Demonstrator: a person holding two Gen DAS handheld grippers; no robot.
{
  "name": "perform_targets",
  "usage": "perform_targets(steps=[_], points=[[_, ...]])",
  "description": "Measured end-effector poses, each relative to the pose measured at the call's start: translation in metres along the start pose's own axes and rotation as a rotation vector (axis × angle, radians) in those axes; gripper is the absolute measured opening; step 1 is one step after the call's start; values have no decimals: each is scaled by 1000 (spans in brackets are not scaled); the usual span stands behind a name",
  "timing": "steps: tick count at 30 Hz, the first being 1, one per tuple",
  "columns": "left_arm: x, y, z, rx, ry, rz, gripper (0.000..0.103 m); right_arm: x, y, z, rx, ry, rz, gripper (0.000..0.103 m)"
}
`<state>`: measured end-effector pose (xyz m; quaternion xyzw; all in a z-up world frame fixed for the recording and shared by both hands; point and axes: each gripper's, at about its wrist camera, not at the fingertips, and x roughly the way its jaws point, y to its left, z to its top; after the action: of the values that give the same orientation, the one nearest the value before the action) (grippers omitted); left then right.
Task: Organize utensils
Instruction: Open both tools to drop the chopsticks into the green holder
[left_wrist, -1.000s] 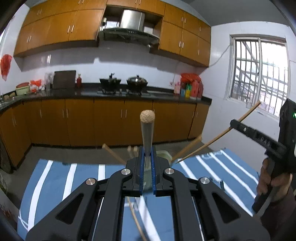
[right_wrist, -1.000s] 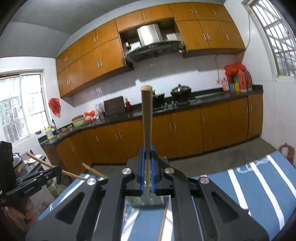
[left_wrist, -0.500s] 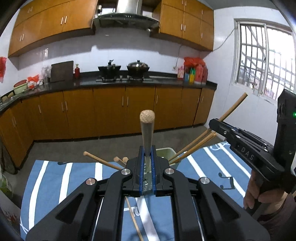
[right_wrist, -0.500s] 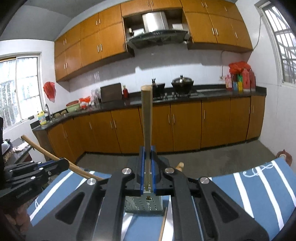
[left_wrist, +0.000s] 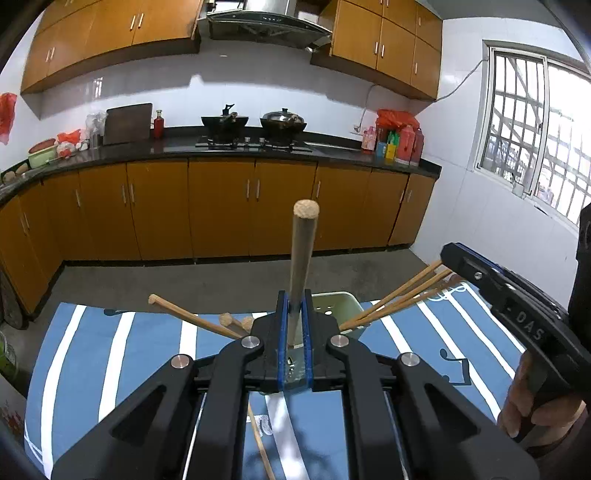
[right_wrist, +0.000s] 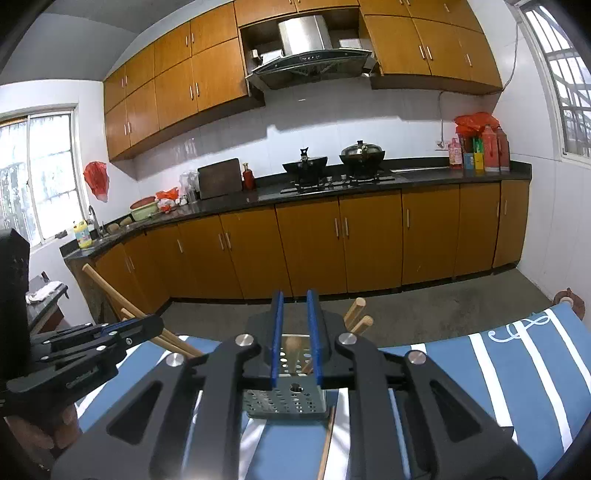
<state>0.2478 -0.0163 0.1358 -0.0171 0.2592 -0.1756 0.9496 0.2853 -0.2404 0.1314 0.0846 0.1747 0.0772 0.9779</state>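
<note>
My left gripper (left_wrist: 294, 325) clamps a wooden utensil handle (left_wrist: 303, 254) at frame centre above the perforated holder (right_wrist: 284, 400), my right gripper (right_wrist: 295, 339) gapes empty; next, lower and release.

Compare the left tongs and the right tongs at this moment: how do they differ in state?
The left tongs are shut on a wooden chopstick that stands upright between the pads; the right tongs are open and hold nothing. Both hang over the perforated utensil holder on the striped blue cloth, where other chopsticks already lean.
</note>
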Motion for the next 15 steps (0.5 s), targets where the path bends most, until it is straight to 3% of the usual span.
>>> perform_targets(steps=[6,10,15], points=[[-11,6,3,-30,-38,-7,9,-25,-1,0,4,-42,9,15],[-17,5,6,-29,-66,-4,31,-39,-6,-3,19,-57,10,16],[-17,4,7,-35,-78,-2,31,-50,-10,-9,23,-59,5,16]])
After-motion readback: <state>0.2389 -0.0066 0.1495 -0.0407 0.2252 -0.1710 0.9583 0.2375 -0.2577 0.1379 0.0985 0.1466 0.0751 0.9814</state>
